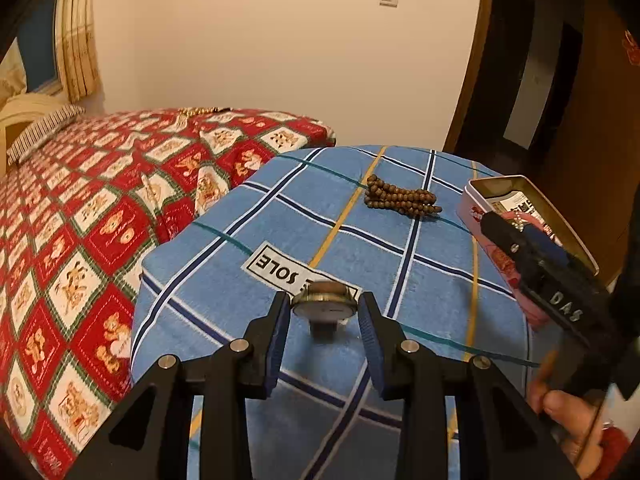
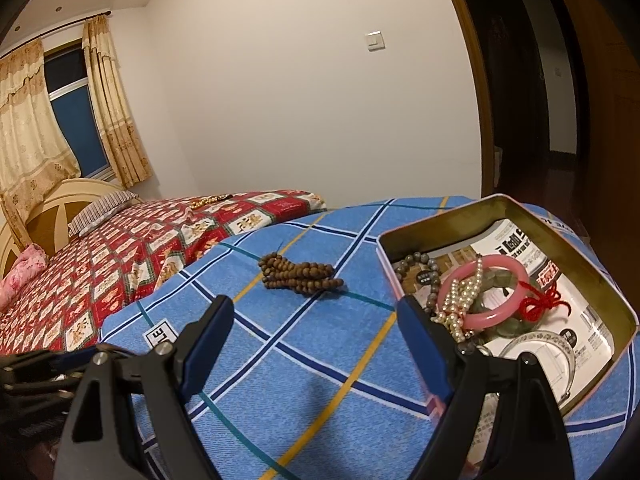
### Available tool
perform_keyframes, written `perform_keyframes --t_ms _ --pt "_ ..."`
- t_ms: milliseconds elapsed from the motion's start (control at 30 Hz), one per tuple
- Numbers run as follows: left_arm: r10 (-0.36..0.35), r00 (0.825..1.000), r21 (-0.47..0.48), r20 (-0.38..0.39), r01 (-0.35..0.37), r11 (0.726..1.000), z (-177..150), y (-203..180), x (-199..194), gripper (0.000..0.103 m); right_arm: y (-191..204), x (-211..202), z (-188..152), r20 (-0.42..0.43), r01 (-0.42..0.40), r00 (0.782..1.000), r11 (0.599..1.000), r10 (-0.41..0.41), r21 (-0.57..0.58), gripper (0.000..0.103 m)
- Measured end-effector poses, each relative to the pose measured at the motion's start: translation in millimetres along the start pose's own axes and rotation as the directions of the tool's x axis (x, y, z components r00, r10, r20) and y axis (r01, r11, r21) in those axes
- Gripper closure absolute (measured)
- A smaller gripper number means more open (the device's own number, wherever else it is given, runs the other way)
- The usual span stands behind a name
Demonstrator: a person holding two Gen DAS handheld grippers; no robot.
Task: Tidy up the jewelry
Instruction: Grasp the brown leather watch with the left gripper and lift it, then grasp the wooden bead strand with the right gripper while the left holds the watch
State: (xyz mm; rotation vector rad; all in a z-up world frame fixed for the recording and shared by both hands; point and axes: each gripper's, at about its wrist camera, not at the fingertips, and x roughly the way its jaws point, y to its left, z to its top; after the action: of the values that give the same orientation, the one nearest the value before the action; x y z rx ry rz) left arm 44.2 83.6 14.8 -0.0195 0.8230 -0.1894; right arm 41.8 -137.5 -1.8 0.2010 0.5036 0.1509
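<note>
My left gripper (image 1: 324,312) is shut on a silver wristwatch (image 1: 325,307) with a white dial and holds it above the blue checked cloth (image 1: 280,220). A brown wooden bead strand (image 1: 400,199) lies bunched on the cloth further back; it also shows in the right wrist view (image 2: 300,274). A pink tin box (image 2: 508,208) stands open at the right, holding a pink bangle (image 2: 486,300), a pearl strand (image 2: 460,300), a grey bead bracelet (image 2: 420,260) and a red knotted cord (image 2: 540,300). My right gripper (image 2: 316,312) is open and empty, its right finger at the tin's near wall.
A bed with a red teddy-bear quilt (image 1: 80,208) lies at the left, close against the blue-covered surface. A gold bead piece (image 2: 208,201) rests on the quilt's far edge. A dark doorway (image 2: 520,80) is at the right. The right gripper's body (image 1: 552,276) reaches over the tin.
</note>
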Motion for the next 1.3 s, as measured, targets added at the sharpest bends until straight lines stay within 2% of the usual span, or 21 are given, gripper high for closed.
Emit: perform_keyframes --t_ms 67,100,300,400,467,500,533,633,767,867,933,1000,1067,1200,1300 --pt "-0.029 0.999 -0.039 -0.032 0.028 0.999 6.5 4.1 6.8 0.068 -0.1 0.1 -0.1 -0.001 -0.001 1.000 1.000 0.001 0.001 0.017" --pt "-0.035 0.999 -0.043 -0.035 0.033 0.999 8.2 4.1 10.7 0.075 -0.1 0.0 0.0 0.000 -0.001 1.000 1.000 0.001 0.000 0.017" --pt "0.006 0.995 -0.003 -0.100 -0.006 1.000 21.2 -0.3 57.0 0.077 -1.0 1.2 -0.8 -0.003 -0.003 1.000 1.000 0.003 0.007 0.017" --pt "0.014 0.997 -0.021 -0.078 -0.015 1.000 16.8 8.8 52.8 0.076 -3.2 1.5 -1.1 -0.005 -0.005 1.000 1.000 0.005 0.018 0.017" --pt "-0.011 0.997 -0.059 -0.071 0.007 0.998 13.0 15.9 48.3 0.072 -4.6 1.6 -1.0 -0.007 -0.006 1.000 1.000 0.006 0.025 0.017" --pt "-0.025 0.998 -0.061 -0.065 0.021 0.998 9.7 15.9 45.8 0.067 -4.6 2.3 -0.9 -0.011 -0.006 1.000 1.000 0.006 0.025 0.017" --pt "-0.035 0.998 -0.043 -0.057 0.033 0.999 5.6 12.1 43.2 0.064 -4.5 3.0 -0.8 -0.015 -0.008 1.000 1.000 0.008 0.024 0.017" --pt "-0.044 0.998 0.043 -0.049 0.046 0.998 -3.6 -8.6 40.7 0.063 -2.6 3.4 -0.9 -0.016 -0.011 1.000 1.000 0.011 0.017 0.017" --pt "-0.113 0.990 0.145 -0.081 0.124 0.982 -13.3 -38.8 43.3 0.063 -3.5 0.9 -0.7 -0.002 -0.002 1.000 1.000 0.002 0.020 0.017" --pt "-0.111 0.987 0.205 -0.113 0.133 0.970 -18.5 -53.4 50.6 0.063 -5.8 2.1 -0.6 -0.009 -0.003 1.000 1.000 0.003 0.029 0.017" --pt "-0.067 0.988 0.235 -0.136 0.098 0.967 -22.2 -57.6 61.7 0.062 -6.8 2.6 -0.3 -0.013 -0.004 1.000 0.999 0.004 0.034 0.017" --pt "-0.090 0.986 0.200 -0.138 0.117 0.973 -19.5 -51.1 62.7 0.063 -7.2 2.4 -0.4 -0.013 -0.004 1.000 0.999 0.005 0.035 0.017" --pt "-0.100 0.986 0.180 -0.133 0.123 0.976 -19.2 -46.3 62.8 0.070 -7.0 2.4 -0.3 -0.013 -0.004 1.000 0.999 0.005 0.035 0.017" --pt "-0.130 0.984 0.131 -0.125 0.146 0.981 -16.5 -36.6 63.0 0.070 -7.1 2.5 -0.3 -0.015 -0.004 1.000 0.999 0.004 0.035 0.017" --pt "-0.142 0.986 0.065 -0.087 0.147 0.987 -12.2 -27.1 58.6 0.071 -7.2 2.5 -0.2 -0.014 -0.004 1.000 0.999 0.004 0.034 0.017"
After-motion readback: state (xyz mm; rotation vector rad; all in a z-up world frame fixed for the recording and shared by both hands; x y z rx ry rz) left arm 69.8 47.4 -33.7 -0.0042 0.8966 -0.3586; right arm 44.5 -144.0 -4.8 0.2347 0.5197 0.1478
